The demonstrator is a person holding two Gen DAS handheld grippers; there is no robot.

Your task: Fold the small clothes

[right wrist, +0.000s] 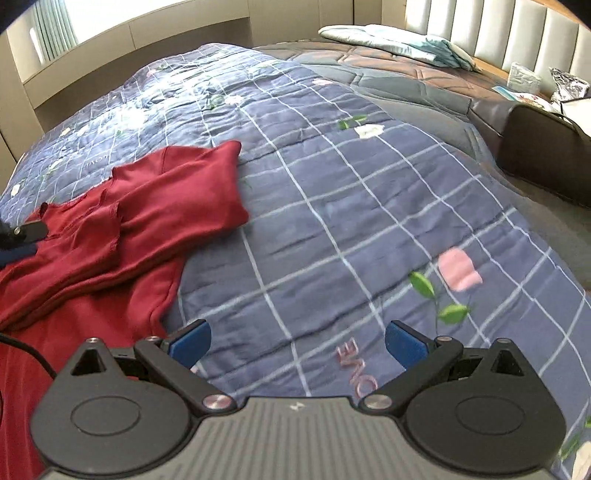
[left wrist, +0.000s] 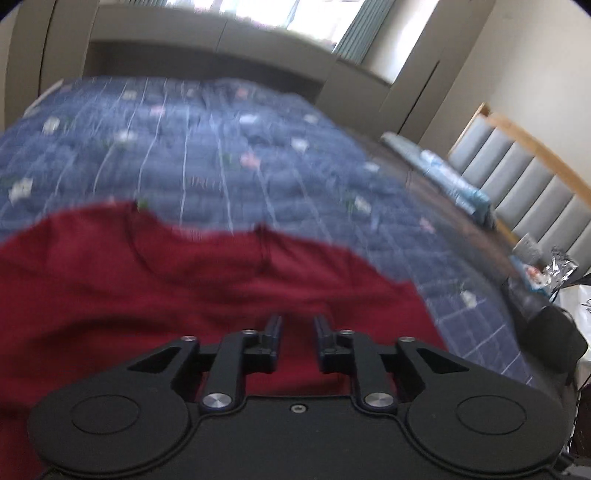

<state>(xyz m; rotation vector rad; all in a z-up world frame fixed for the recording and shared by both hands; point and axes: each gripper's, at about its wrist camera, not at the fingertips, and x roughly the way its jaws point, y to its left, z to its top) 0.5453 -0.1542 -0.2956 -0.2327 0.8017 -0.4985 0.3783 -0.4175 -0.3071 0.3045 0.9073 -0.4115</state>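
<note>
A dark red shirt point(left wrist: 166, 288) lies on the blue checked quilt point(left wrist: 221, 155), neckline facing away. My left gripper point(left wrist: 297, 325) hovers over the shirt's lower part, its jaws a narrow gap apart with nothing between them. In the right wrist view the red shirt point(right wrist: 147, 206) lies at the left, one sleeve folded over the body. My right gripper point(right wrist: 297, 341) is wide open and empty over the bare quilt point(right wrist: 332, 221), to the right of the shirt. The left gripper's tip point(right wrist: 22, 232) shows at the left edge on the shirt.
A light blue pillow point(right wrist: 399, 44) lies near the padded headboard point(right wrist: 480, 29). A dark bag point(right wrist: 546, 155) and packets point(right wrist: 565, 85) sit at the bed's right side. Cabinets and a window stand beyond the bed.
</note>
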